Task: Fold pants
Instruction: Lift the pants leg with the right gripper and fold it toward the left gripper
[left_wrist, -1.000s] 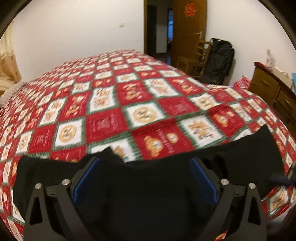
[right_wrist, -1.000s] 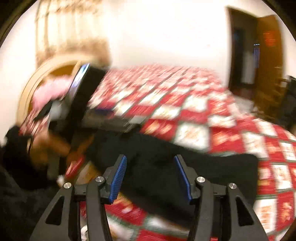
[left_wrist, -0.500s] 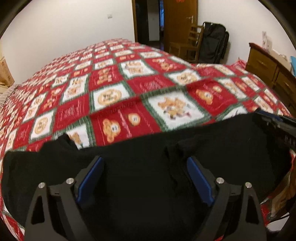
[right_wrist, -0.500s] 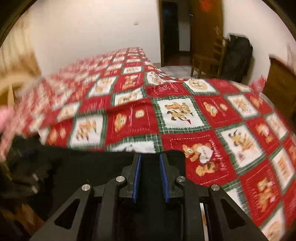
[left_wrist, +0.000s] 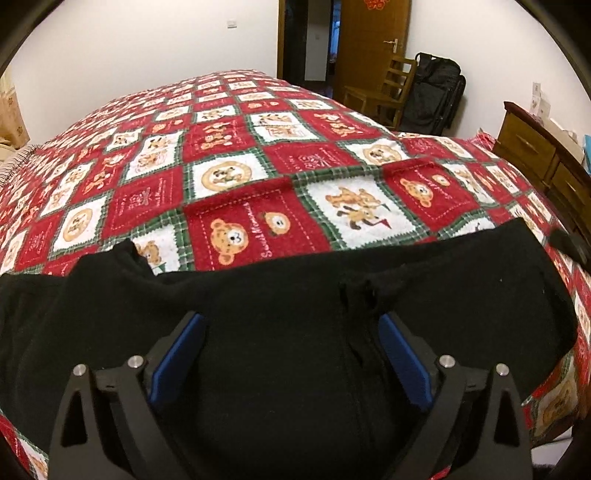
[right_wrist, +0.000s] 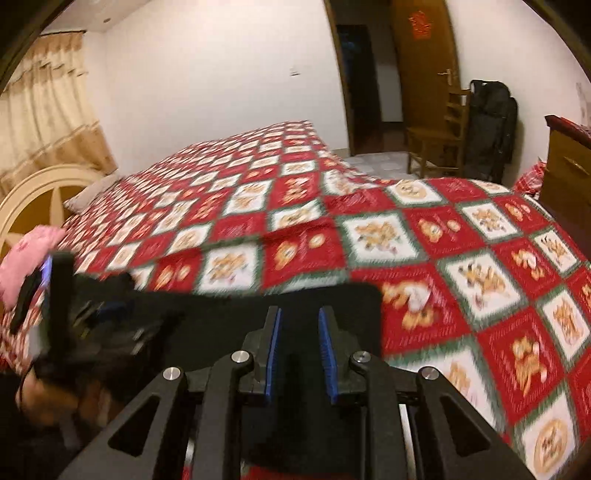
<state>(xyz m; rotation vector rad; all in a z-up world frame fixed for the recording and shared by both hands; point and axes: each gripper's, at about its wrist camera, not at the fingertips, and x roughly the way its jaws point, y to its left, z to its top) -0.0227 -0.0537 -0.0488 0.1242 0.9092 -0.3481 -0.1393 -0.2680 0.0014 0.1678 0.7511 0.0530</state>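
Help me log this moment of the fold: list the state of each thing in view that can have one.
black pants: spread flat across the bedspread, not yet folded.
left gripper: fingers wide open over the pants.
right gripper: fingers narrowed onto the pants' edge.
door: open.
dresser drawers: closed.

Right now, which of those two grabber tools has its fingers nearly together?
The right gripper: its blue-padded fingers have just closed narrowly over the black pants. The left gripper stands wide open.
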